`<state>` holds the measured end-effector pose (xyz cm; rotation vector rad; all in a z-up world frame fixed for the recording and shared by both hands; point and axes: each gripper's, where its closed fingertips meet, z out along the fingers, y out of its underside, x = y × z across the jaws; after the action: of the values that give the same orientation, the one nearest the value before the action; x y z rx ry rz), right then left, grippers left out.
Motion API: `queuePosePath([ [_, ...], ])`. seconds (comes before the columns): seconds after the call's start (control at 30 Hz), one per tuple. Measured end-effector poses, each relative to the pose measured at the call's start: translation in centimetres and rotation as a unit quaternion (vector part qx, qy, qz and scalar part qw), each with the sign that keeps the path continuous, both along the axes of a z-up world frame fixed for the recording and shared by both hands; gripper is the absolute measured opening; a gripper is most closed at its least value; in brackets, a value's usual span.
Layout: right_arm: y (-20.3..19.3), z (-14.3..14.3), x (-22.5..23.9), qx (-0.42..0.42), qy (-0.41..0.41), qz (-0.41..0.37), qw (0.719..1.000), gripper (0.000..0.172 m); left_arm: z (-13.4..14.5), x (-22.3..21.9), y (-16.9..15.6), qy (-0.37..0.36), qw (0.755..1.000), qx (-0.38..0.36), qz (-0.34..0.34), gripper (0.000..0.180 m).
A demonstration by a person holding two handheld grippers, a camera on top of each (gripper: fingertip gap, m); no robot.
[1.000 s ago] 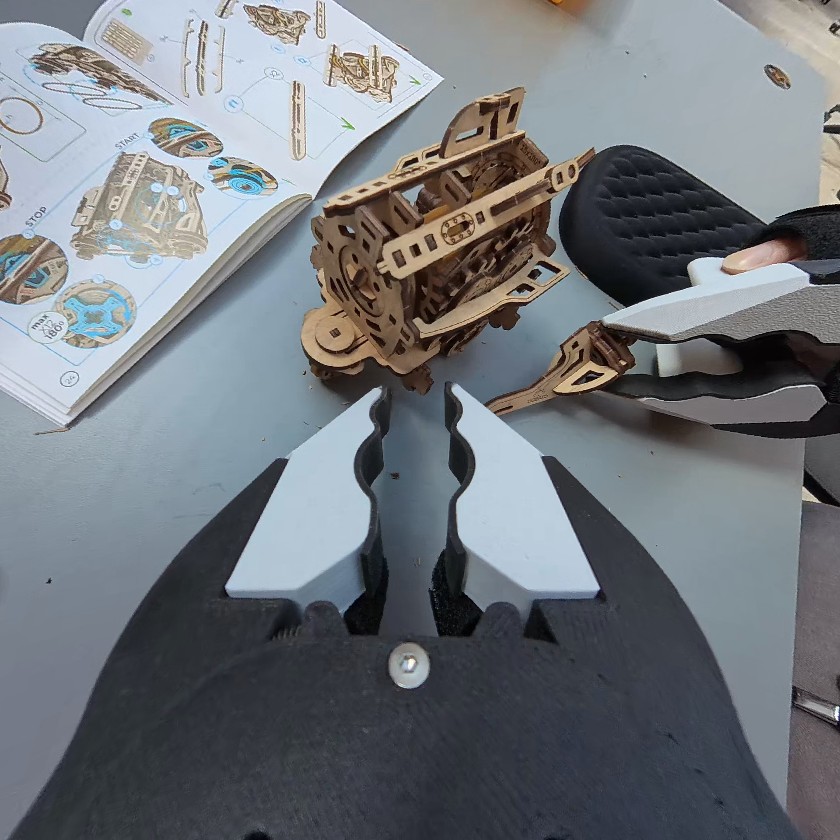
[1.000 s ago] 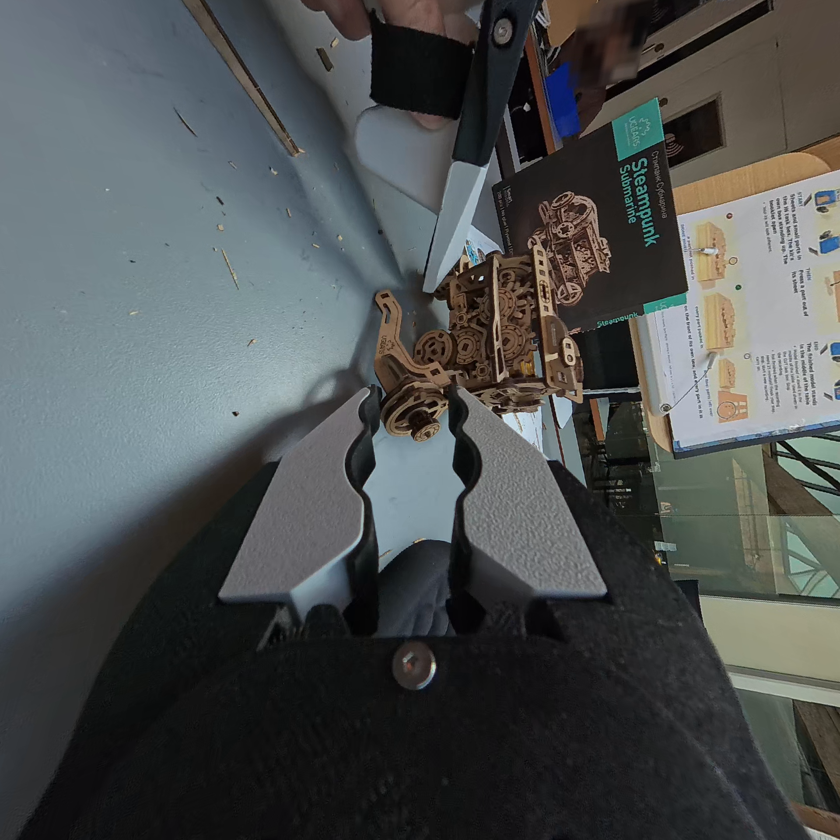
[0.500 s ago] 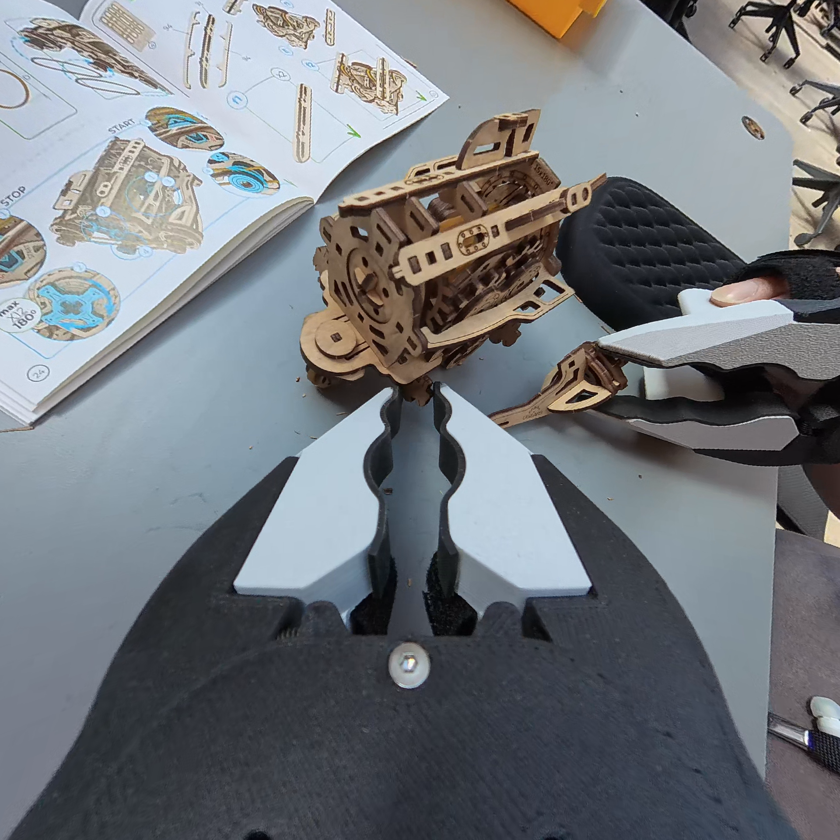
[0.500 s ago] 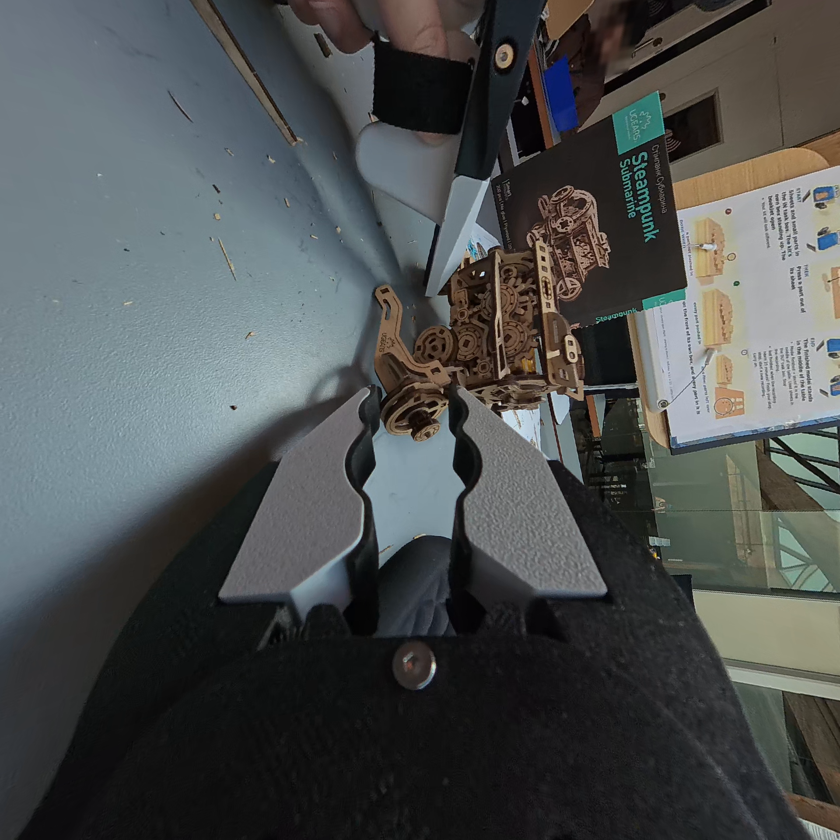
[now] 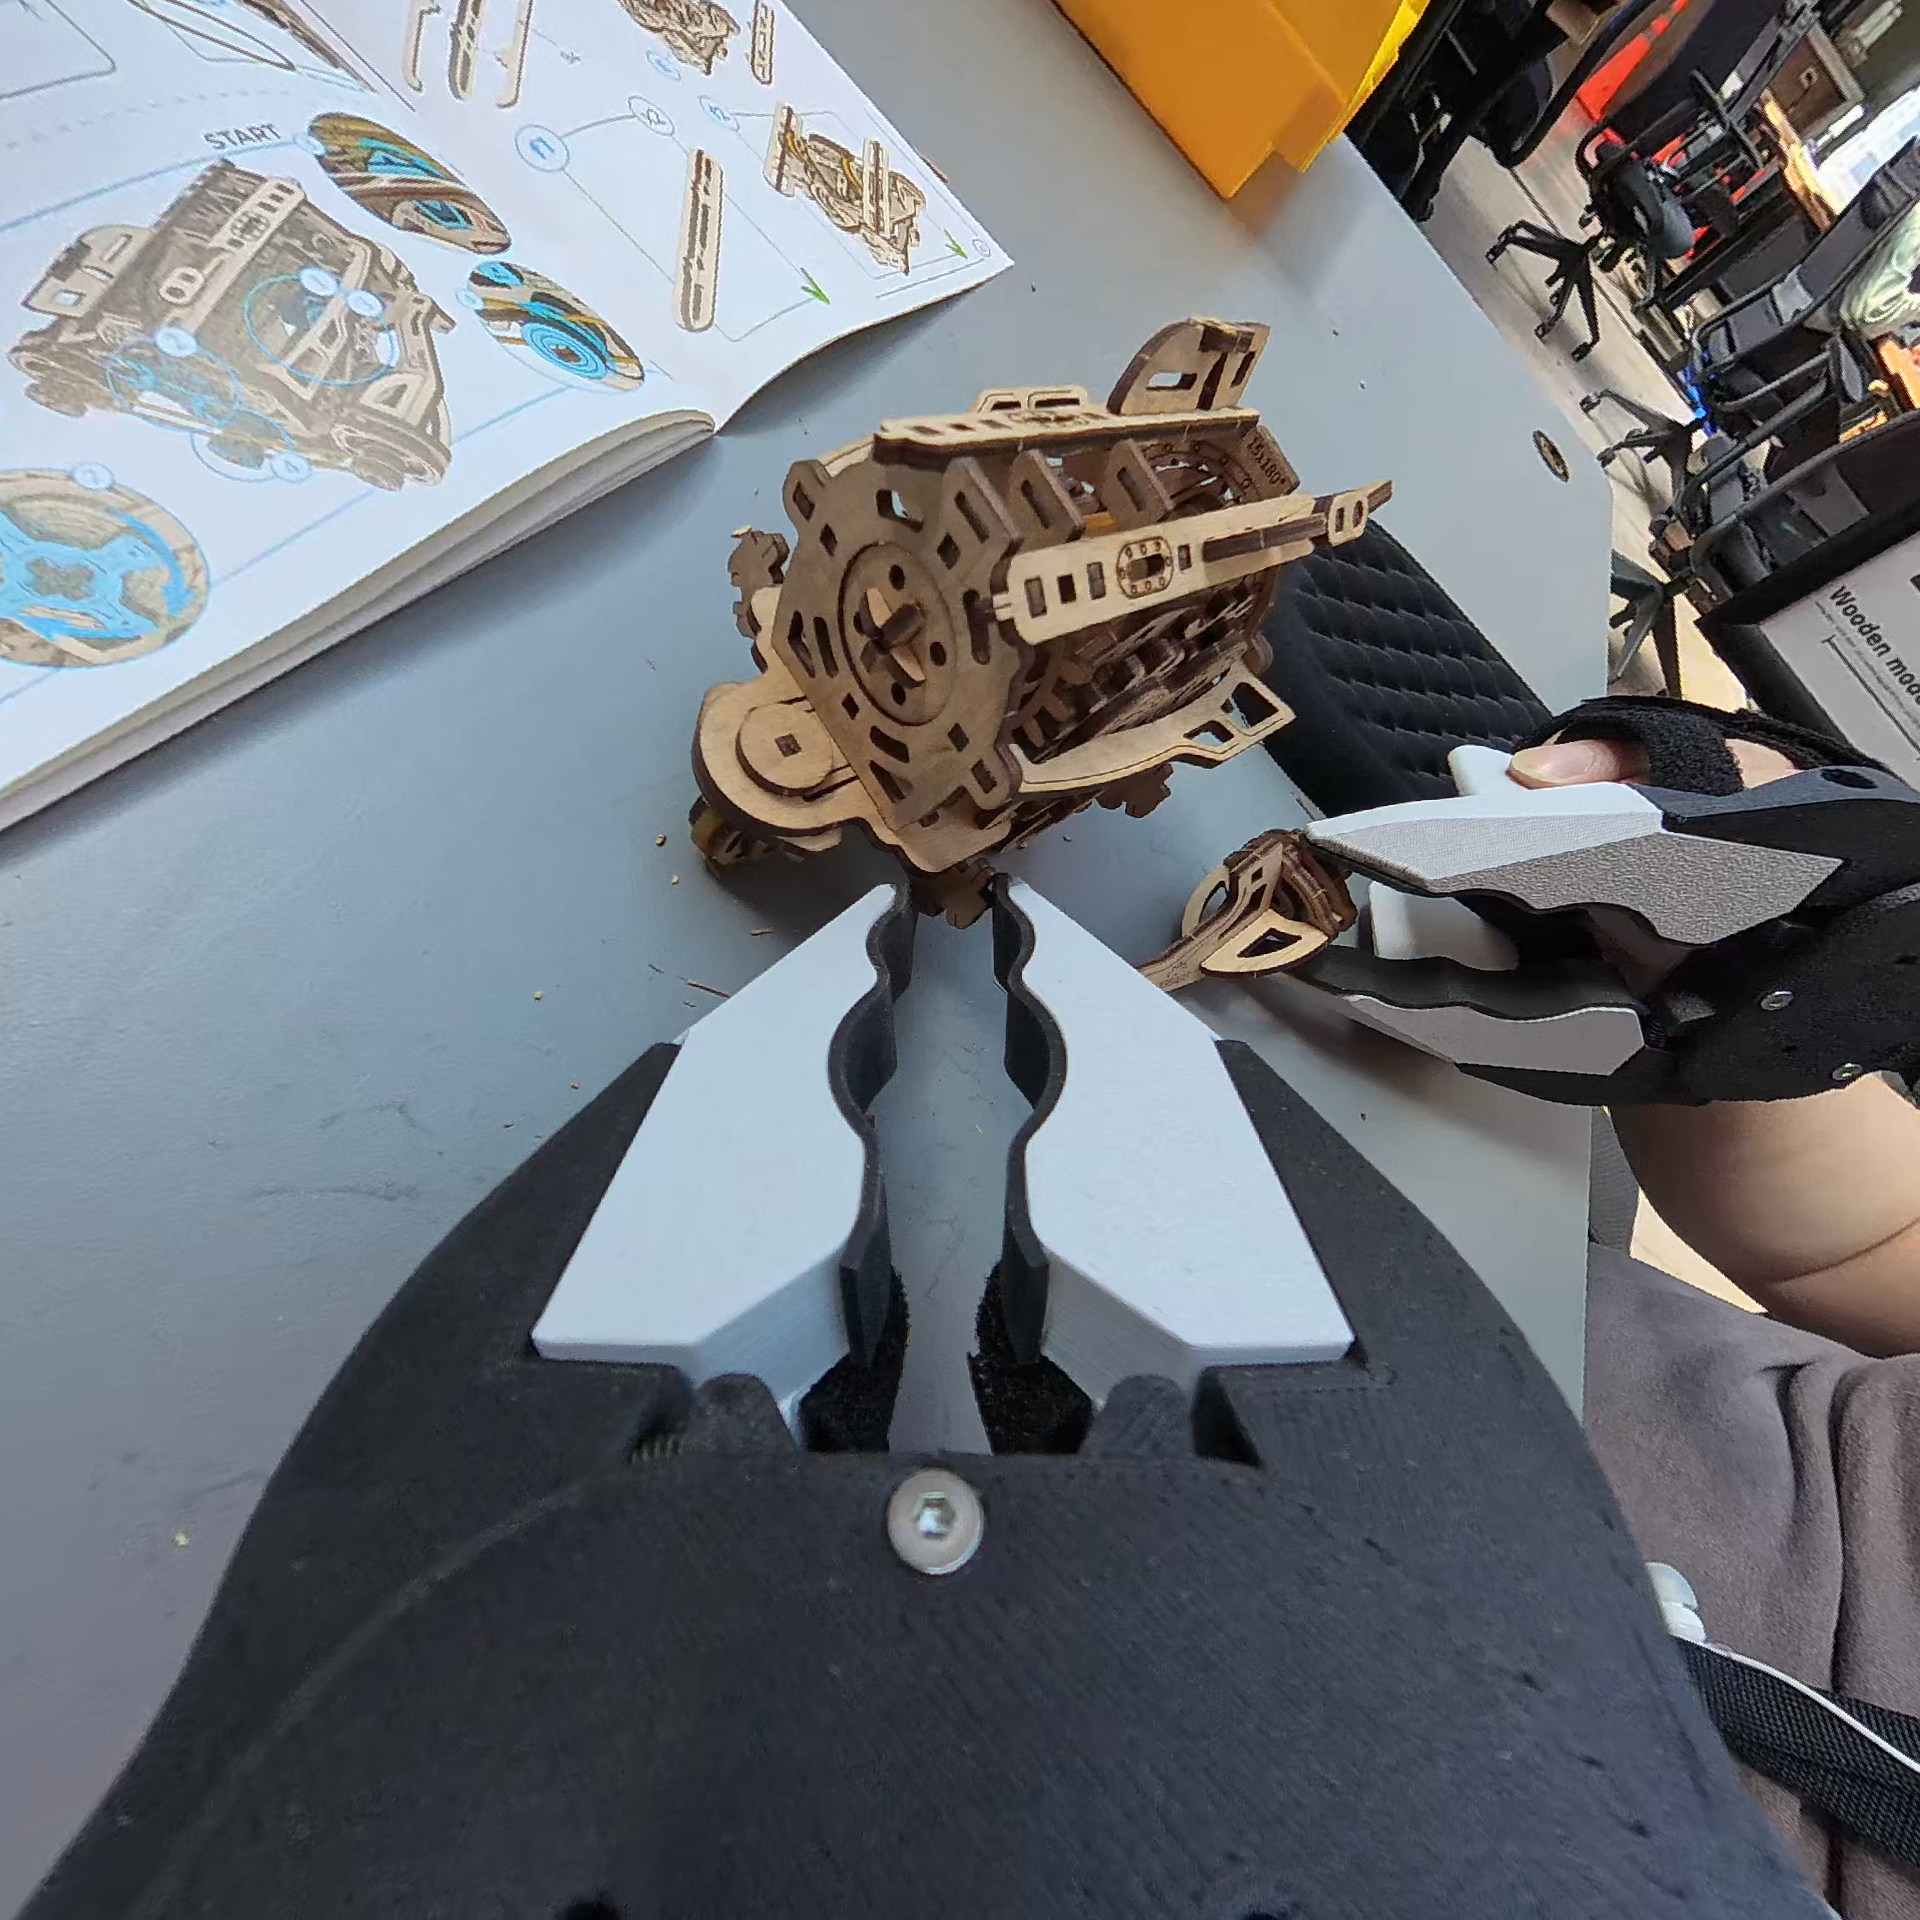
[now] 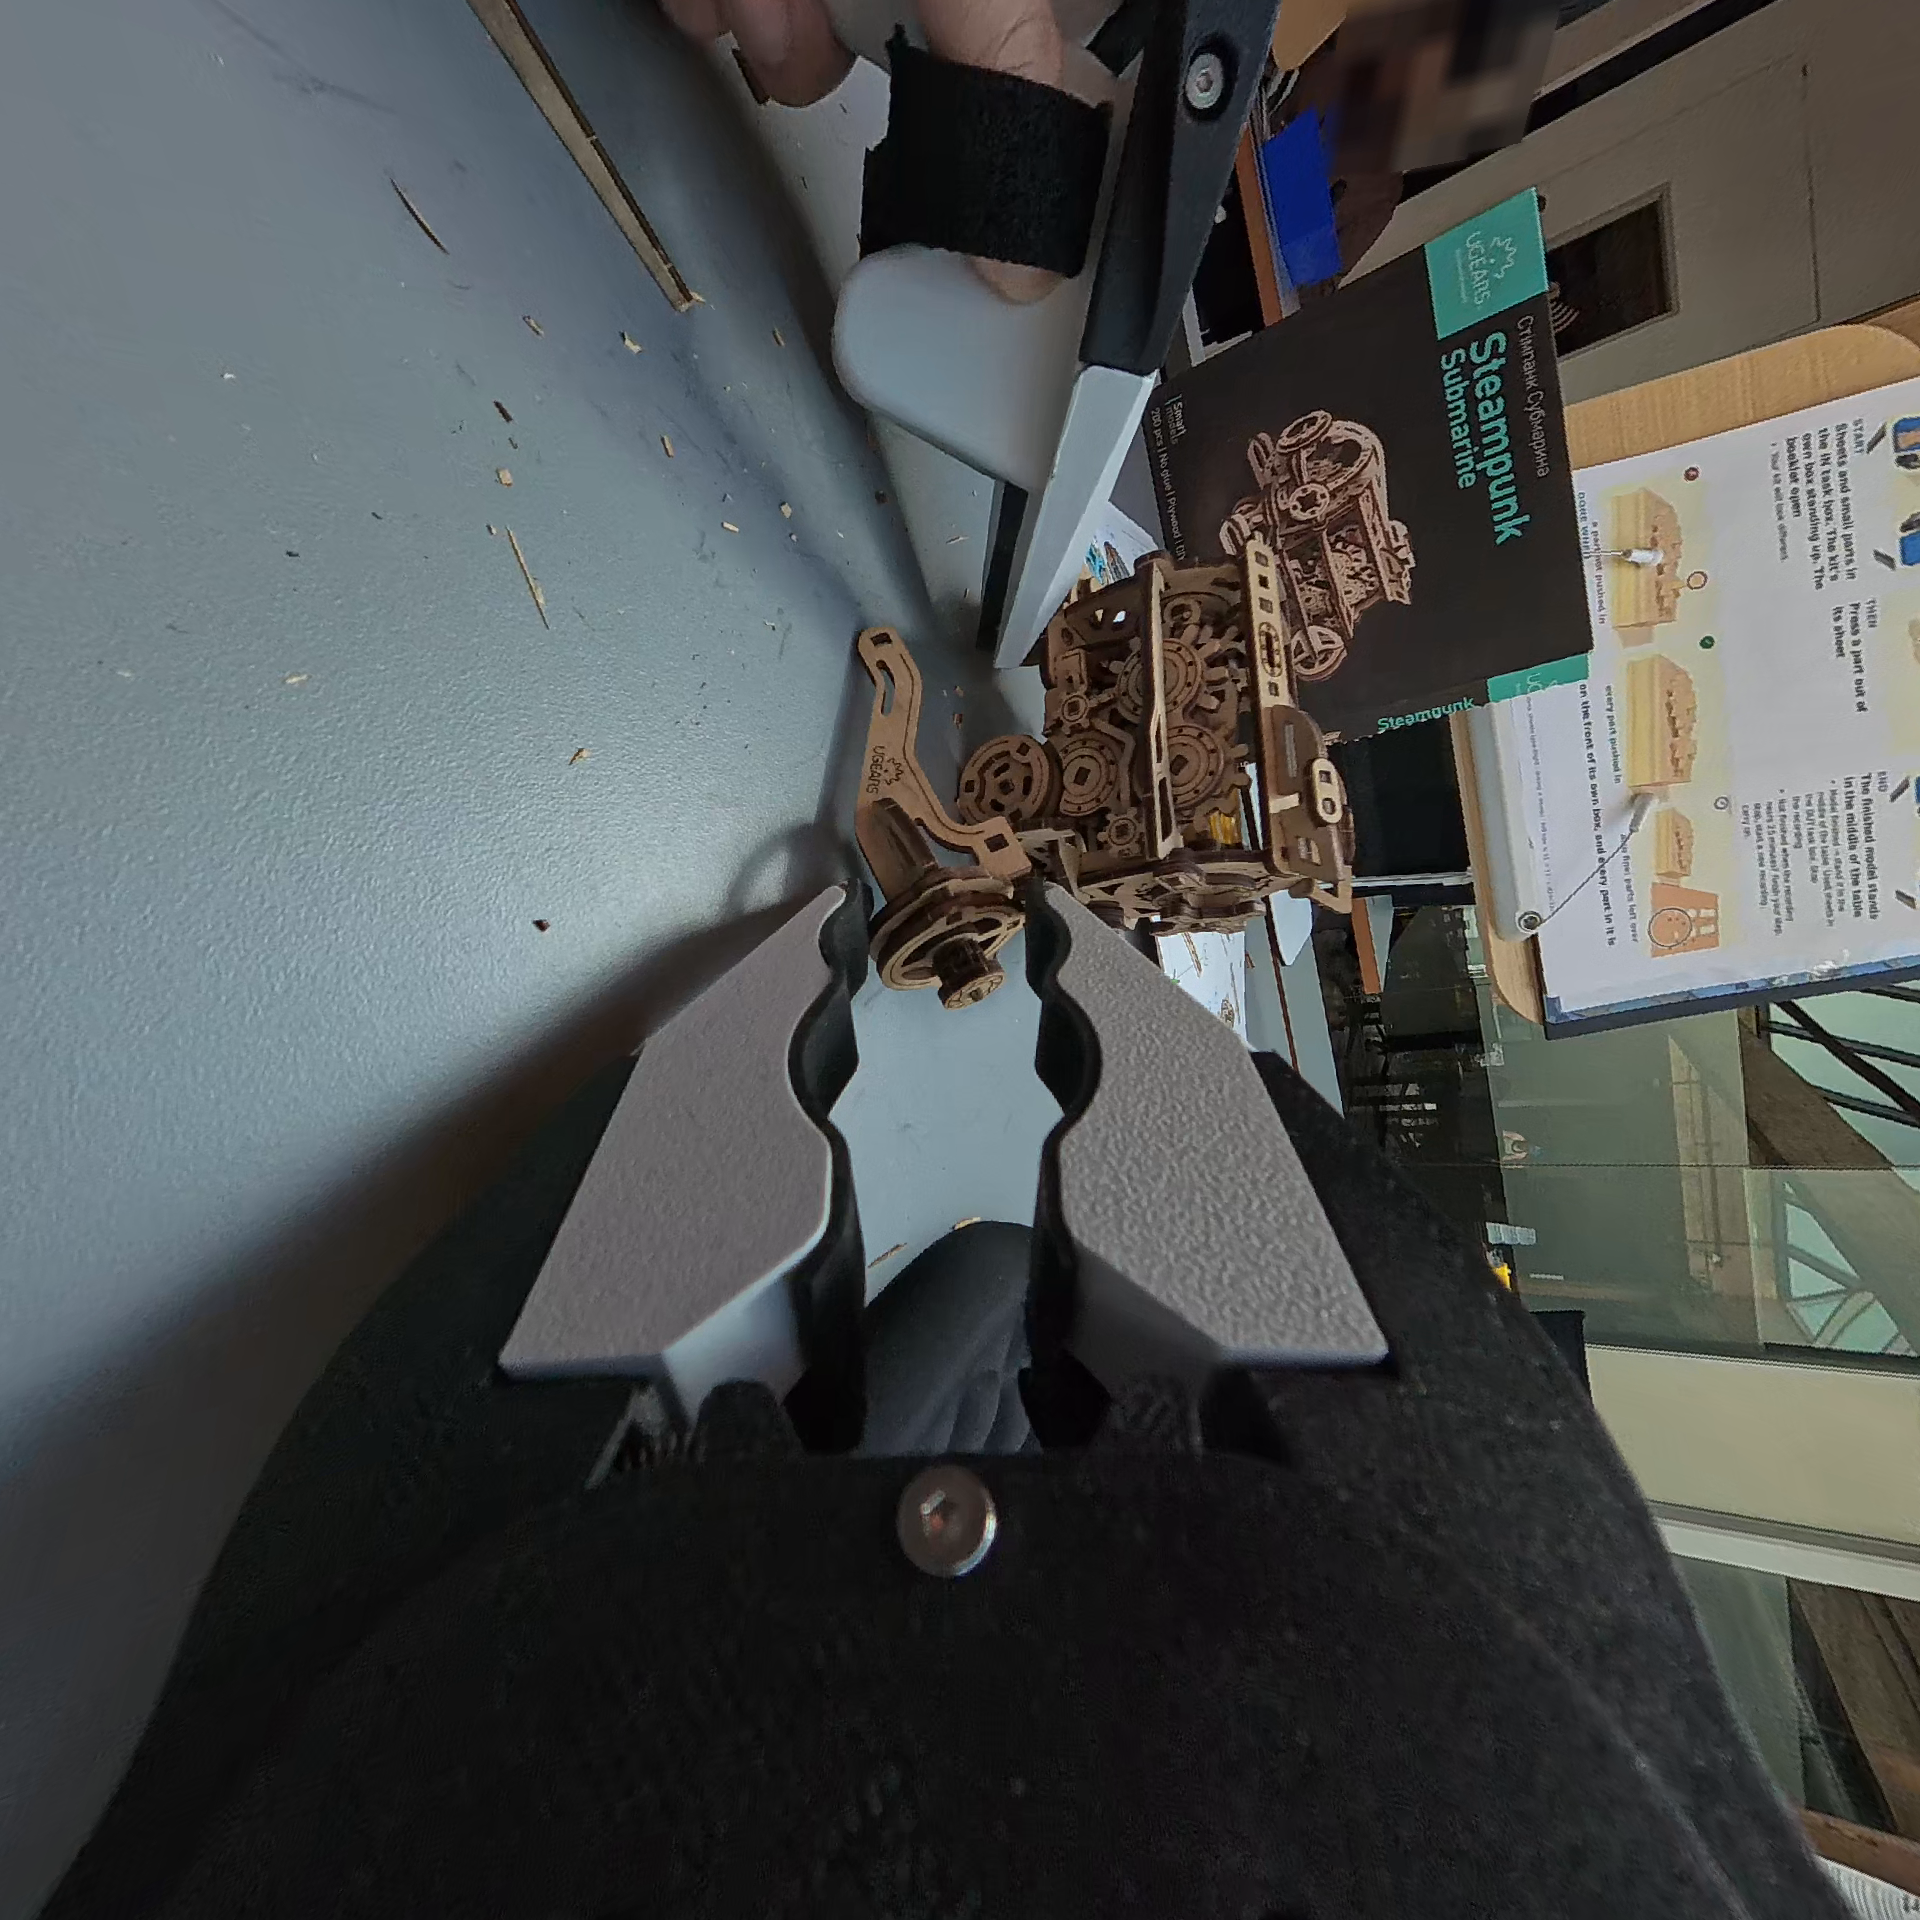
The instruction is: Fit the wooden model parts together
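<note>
Nearest, the left gripper (image 5: 951, 899) is clamped on a small tab at the bottom edge of the wooden model (image 5: 997, 644), which stands tilted on the grey surface (image 5: 312, 987). Just to its right, the right gripper (image 6: 940, 925) pinches a wheel-and-lever part (image 6: 935, 914), its tip touching the surface, apart from the model. To do this well, I'd keep the model braced, line up the part squarely, then press gently. Beyond lies the open booklet (image 5: 364, 312).
</note>
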<state>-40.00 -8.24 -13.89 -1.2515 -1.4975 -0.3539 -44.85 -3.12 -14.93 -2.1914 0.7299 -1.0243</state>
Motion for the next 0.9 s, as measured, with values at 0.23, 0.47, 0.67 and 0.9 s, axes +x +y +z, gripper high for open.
queuePosePath([
  [0.23, -0.07, -0.13, -0.05, 0.001, -0.005, 0.002, 1.000, 0.030, 0.04, 0.03, -0.04, -0.017, 1.000, -0.019, 0.001, 0.013],
  [0.47, -0.08, -0.17, -0.04, 0.001, -0.007, 0.002, 1.000, 0.030, 0.07, 0.10, -0.13, -0.037, 0.998, -0.041, 0.002, 0.013],
  [0.67, -0.09, -0.22, -0.04, 0.001, -0.008, 0.003, 1.000, 0.030, 0.13, 0.11, -0.14, -0.050, 0.997, -0.055, 0.001, 0.013],
  [0.9, -0.08, -0.22, 0.00, 0.003, -0.009, 0.002, 1.000, 0.030, 0.37, 0.22, -0.53, -0.076, 0.994, -0.082, -0.011, 0.019],
])
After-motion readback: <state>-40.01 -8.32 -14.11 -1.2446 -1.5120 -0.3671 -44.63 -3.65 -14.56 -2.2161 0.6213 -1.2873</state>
